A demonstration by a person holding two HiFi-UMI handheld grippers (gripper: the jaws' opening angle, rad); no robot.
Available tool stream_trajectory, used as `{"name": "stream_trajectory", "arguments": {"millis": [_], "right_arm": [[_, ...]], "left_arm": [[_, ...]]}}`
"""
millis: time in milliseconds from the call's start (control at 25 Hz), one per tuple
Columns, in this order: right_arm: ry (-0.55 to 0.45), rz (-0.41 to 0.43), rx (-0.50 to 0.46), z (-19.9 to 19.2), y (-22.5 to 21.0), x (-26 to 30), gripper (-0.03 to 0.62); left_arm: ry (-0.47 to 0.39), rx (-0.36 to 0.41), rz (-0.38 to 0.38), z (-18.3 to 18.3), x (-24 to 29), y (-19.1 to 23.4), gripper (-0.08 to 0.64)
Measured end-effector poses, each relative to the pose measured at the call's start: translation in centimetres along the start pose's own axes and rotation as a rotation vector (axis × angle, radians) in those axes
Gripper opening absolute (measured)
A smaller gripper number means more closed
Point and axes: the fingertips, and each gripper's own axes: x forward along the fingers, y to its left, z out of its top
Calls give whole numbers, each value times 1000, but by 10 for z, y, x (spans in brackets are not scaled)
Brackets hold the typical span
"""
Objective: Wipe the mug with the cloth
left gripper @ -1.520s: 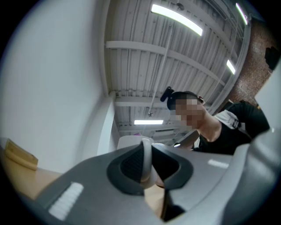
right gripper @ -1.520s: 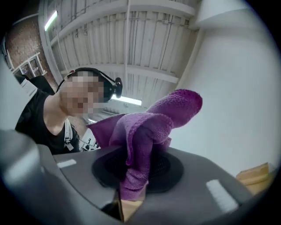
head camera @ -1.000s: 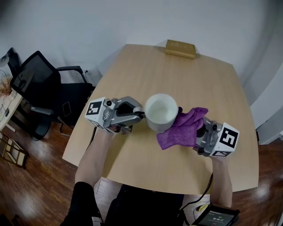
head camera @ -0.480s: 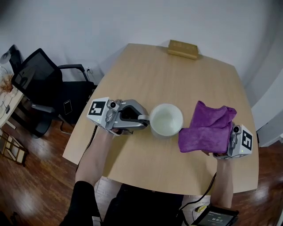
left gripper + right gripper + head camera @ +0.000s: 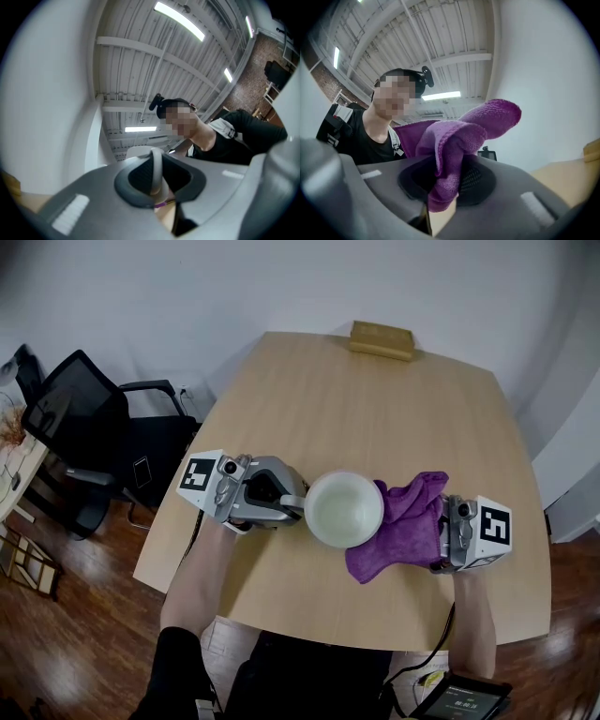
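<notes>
In the head view a white mug (image 5: 344,509) is held up above the wooden table (image 5: 309,399), mouth toward me. My left gripper (image 5: 296,503) is shut on its handle from the left. In the left gripper view the handle (image 5: 156,169) stands between the pads of that left gripper (image 5: 157,183). My right gripper (image 5: 437,530) is shut on a purple cloth (image 5: 404,526), which hangs bunched against the mug's right side. The right gripper view shows the cloth (image 5: 457,137) pinched in the right gripper (image 5: 444,185) and folding over above it.
A tan block (image 5: 382,339) lies at the table's far edge. A black office chair (image 5: 89,427) stands left of the table on the wood floor. A small screen device (image 5: 459,699) shows at the bottom right, by my right arm.
The right gripper swung out to the right with the cloth lifted off the mug, then came back left, so the cloth lies against the mug again. The mug shifted slightly.
</notes>
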Motion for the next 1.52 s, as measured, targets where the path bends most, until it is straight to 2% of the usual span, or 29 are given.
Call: {"name": "stream_trajectory", "arguments": {"millis": [200, 280, 320, 400, 520, 600, 760, 880, 1000, 1160, 1360, 1440, 1520], "right_arm": [[222, -55, -53, -36, -11, -2, 80], [263, -84, -74, -35, -13, -6, 80], [238, -91, -86, -27, -13, -10, 80], [101, -68, -108, 5, -9, -22, 80], [-157, 47, -38, 53, 14, -34, 80], [-232, 136, 13, 62, 31, -33, 80], [-171, 253, 64, 39, 49, -6, 80], [-137, 315, 111, 26, 57, 6, 78], [-74, 294, 107, 17, 54, 5, 78], [34, 254, 109, -4, 44, 2, 80], [215, 148, 27, -28, 29, -4, 80], [178, 136, 5, -14, 31, -9, 80], [38, 186, -8, 18, 43, -18, 80]], "left_arm": [[2, 21, 0, 5, -3, -1, 64], [7, 21, -21, 4, -1, -5, 64], [17, 17, -35, 3, 1, -7, 64], [43, 7, -64, -2, 4, -12, 64], [75, -11, -106, -9, 10, -19, 64], [93, -20, -130, -15, 15, -24, 64], [107, -37, -184, -20, 23, -35, 64], [83, -43, -226, -15, 26, -41, 64], [58, -33, -241, -7, 31, -43, 64], [79, -19, -250, -6, 33, -43, 64], [123, -8, -269, -10, 35, -50, 64], [147, -11, -292, -14, 39, -57, 64], [173, -19, -322, -19, 42, -63, 64]]}}
